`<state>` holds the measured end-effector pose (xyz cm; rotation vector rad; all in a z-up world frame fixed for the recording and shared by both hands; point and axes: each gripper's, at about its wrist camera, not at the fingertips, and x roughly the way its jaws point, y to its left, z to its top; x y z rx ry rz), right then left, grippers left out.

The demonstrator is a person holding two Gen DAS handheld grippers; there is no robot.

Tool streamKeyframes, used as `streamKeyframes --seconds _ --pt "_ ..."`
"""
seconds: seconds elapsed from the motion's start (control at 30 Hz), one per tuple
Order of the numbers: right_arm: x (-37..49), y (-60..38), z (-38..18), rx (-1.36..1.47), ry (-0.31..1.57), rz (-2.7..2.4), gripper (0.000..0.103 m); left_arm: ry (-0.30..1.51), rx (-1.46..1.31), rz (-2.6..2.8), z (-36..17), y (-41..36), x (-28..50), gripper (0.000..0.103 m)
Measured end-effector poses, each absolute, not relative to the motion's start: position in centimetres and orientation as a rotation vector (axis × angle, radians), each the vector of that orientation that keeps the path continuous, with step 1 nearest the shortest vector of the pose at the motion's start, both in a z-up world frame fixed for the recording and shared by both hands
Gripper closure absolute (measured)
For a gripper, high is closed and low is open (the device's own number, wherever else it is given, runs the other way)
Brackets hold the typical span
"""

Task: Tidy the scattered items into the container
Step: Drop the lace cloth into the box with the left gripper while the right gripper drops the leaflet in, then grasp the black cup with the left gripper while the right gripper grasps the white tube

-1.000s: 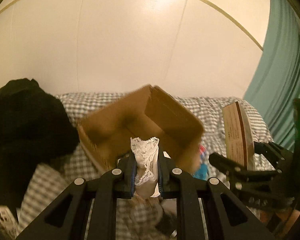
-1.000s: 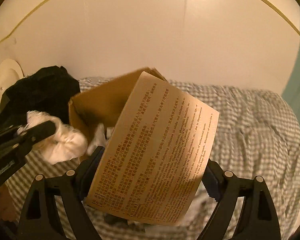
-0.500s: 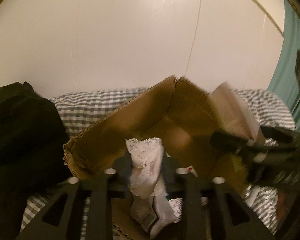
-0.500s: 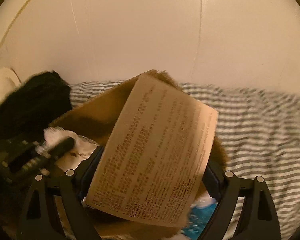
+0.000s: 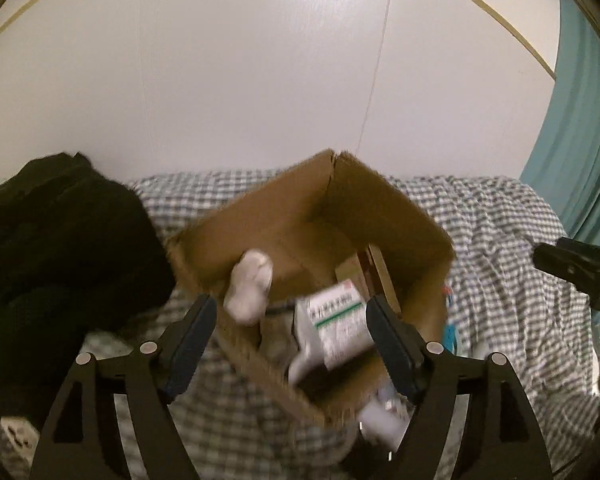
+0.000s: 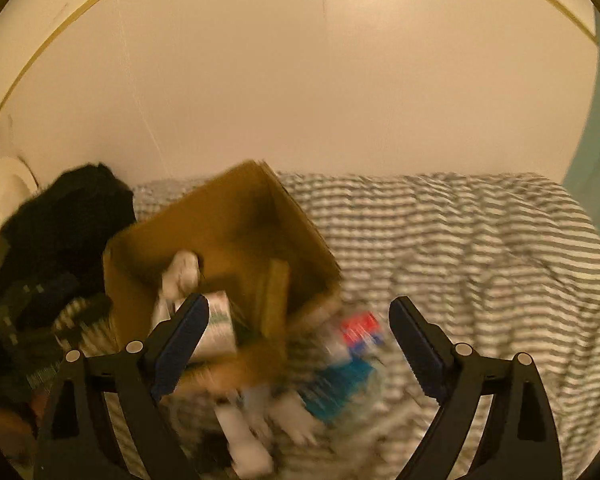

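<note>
A brown corrugated cardboard box [image 5: 312, 216] is seen on a grey-and-white checked cloth [image 5: 500, 240]. A white crumpled sock [image 5: 250, 284] and a white packet with a green stripe [image 5: 336, 330] are shown inside. A black fabric heap [image 5: 60, 248] and a teal curtain [image 5: 580, 140] are visible.

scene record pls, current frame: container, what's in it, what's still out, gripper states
container: open brown cardboard box on grey-and-white checked bedcover
in box: white balled sock; white carton with green stripe; tan flat cardboard packet upright at the right wall
still out: blurred red-white-blue packages and white items on the cover beside the box
left gripper: open, empty
right gripper: open, empty
other: black garment left of box
</note>
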<state>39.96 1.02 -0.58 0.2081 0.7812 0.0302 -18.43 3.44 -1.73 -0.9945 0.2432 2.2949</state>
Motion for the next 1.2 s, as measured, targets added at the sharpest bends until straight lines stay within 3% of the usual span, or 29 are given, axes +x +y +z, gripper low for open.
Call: streamKeyframes --seconds 0.4,0.57,1.0,1.03,1.1,1.2 --pt "28.9 -1.4 -5.8 0.267 0.949 0.038 0.011 0.258 -1.207 2.168 -11.2 0.8 -9.9 0.023" --pt "30.1 -1.4 -7.9 0.333 1.005 0.033 0.011 0.312 -1.251 2.087 -14.9 2.1 -8.5 0.023" --pt "33.2 1.2 -14.2 0.378 1.139 0.048 0.011 0.408 -1.16 1.96 -17.5 6.8 -8.5 0.023" --pt "33.2 1.2 -14.2 0.375 1.139 0.048 0.011 0.405 -1.153 1.953 -17.7 7.1 -8.5 0.024" --pt "33.3 1.4 -14.2 0.369 1.138 0.044 0.011 0.386 -1.142 1.918 -17.8 7.3 -8.6 0.043" --pt "33.3 1.5 -14.3 0.361 1.141 0.04 0.011 0.404 -1.126 1.887 -18.0 7.5 -8.4 0.046"
